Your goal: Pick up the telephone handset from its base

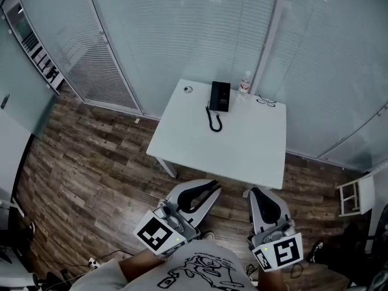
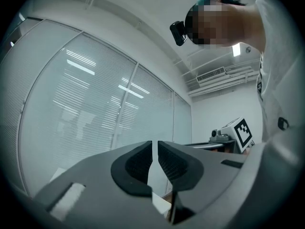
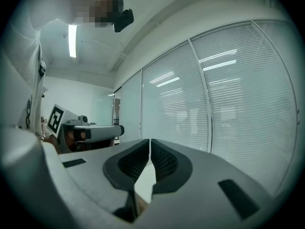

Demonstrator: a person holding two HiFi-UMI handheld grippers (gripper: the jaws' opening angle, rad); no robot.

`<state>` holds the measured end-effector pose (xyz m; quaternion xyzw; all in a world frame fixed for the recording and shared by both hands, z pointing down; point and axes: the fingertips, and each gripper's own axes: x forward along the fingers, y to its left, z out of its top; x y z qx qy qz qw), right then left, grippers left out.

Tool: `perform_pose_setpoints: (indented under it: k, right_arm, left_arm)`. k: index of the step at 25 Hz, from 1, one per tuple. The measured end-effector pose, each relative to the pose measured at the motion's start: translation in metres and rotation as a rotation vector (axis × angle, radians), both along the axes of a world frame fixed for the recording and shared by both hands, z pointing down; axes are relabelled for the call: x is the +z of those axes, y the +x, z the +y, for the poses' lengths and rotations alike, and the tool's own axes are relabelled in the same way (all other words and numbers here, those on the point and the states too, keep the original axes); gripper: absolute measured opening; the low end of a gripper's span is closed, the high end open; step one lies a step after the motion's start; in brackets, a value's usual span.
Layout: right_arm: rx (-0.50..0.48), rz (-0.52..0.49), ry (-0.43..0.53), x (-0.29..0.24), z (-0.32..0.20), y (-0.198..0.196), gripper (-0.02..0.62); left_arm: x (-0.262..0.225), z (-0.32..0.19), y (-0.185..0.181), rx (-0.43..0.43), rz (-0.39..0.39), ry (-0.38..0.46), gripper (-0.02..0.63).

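Holding both jaws pressed together with nothing between them, the left tool (image 2: 155,143) and the right tool (image 3: 150,140) each show only a thin slit between their ribbed black pads in their own gripper views. Beyond the pads lie blind-covered glass walls and a sliver of white bench edge. From the head view both tools sit close to the person's body, short of the bench (image 1: 242,153) and above the wood-plank floor (image 1: 91,180), pointing roughly level toward it. The task's thing is well apart from them: the telephone handset (image 1: 216,96) lies seated on its black base (image 1: 224,97) near the far edge of the bench, and its coiled cord (image 1: 213,121) trails toward the near side. A small bottle (image 1: 245,82) stands just beside the base on the right, a pair of spectacles (image 1: 265,100) lies further right, and a small round object (image 1: 188,90), too small to identify, sits to the left. The step in hand appears to be the approach, with the lift not yet begun. To do it well, one tool should probably be unclenched before it reaches the telephone, brought in across the bare near part of the bench, and aligned so its pads straddle the narrow middle of the handset rather than the earpiece ends. Approaching from the cord side risks snagging the coil, and a wide swing on the right could topple the bottle. The second tool may usefully steady the base while the handset is raised.
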<state>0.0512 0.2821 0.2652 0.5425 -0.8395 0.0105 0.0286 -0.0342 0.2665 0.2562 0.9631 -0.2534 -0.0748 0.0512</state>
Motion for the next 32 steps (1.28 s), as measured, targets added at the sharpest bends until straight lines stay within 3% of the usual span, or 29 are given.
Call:
perform_pose_setpoints:
  k: [17,32]
  right_arm:
    - [-0.005,0.018,-0.01,-0.005,-0.114,-0.081,0.011]
    - [-0.003,0.016,-0.025,0.003,-0.161,-0.071,0.011]
  left_arm:
    - [0.001,-0.115,-0.079,0.009,0.014,-0.018,0.034]
    - [0.012,-0.159,-0.07,0.015,0.008,-0.039,0.034]
